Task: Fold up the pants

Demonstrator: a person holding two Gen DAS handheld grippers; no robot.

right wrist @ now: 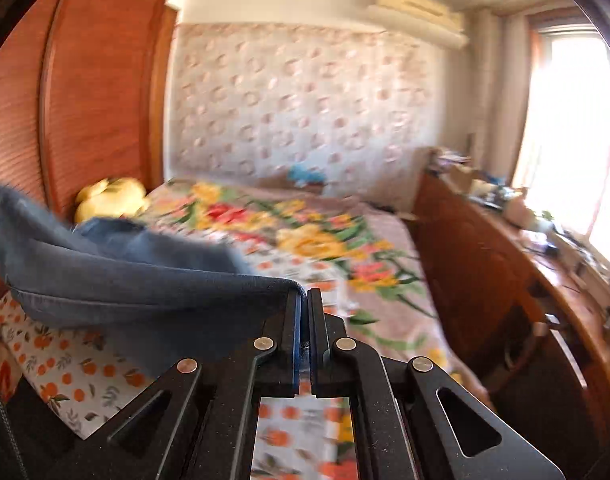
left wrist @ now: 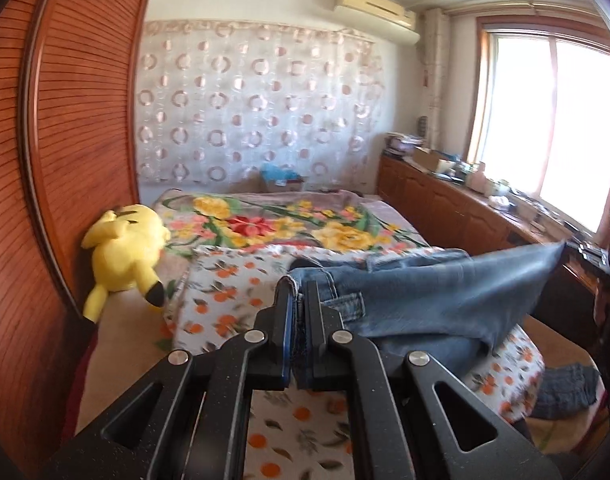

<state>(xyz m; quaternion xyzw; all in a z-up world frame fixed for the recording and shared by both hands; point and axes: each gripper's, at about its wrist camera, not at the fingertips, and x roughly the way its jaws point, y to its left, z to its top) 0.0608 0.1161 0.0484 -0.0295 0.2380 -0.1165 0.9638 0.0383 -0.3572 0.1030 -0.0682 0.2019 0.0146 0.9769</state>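
1. Left gripper (left wrist: 299, 292) at lower centre of the left wrist view, clamped tight on an edge of the blue denim pants (left wrist: 425, 296), with cloth pinched between the black fingers (left wrist: 285, 312).
2. Pants spread to the right of that grip, lifted off the bed, with one corner raised toward the right edge of the frame.
3. Right gripper (right wrist: 305, 300) at lower centre of the right wrist view, closed on another edge of the pants (right wrist: 125, 292); denim hanging away to the left of the frame, blurred.
4. Underneath, a white cover with orange fruit print (left wrist: 225, 292) over the near end of the bed, and a pinkish blanket with big yellow and red flowers (left wrist: 305, 224) beyond it at mid frame.
5. Yellow plush toy (left wrist: 125, 252) at the left side of the bed, against the wooden louvred wardrobe (left wrist: 65, 120) filling the left of the frame.
6. Sheer curtain with ring pattern (left wrist: 257, 104) across the far wall, and an air conditioner (left wrist: 377, 12) above it at upper right.
7. Long wooden cabinet (left wrist: 445, 204) along the right side under a bright window (left wrist: 553, 120), its top cluttered with boxes and small items too small to name.
8. Another bluish cloth (left wrist: 569, 392), possibly denim, at lower right beside the bed.
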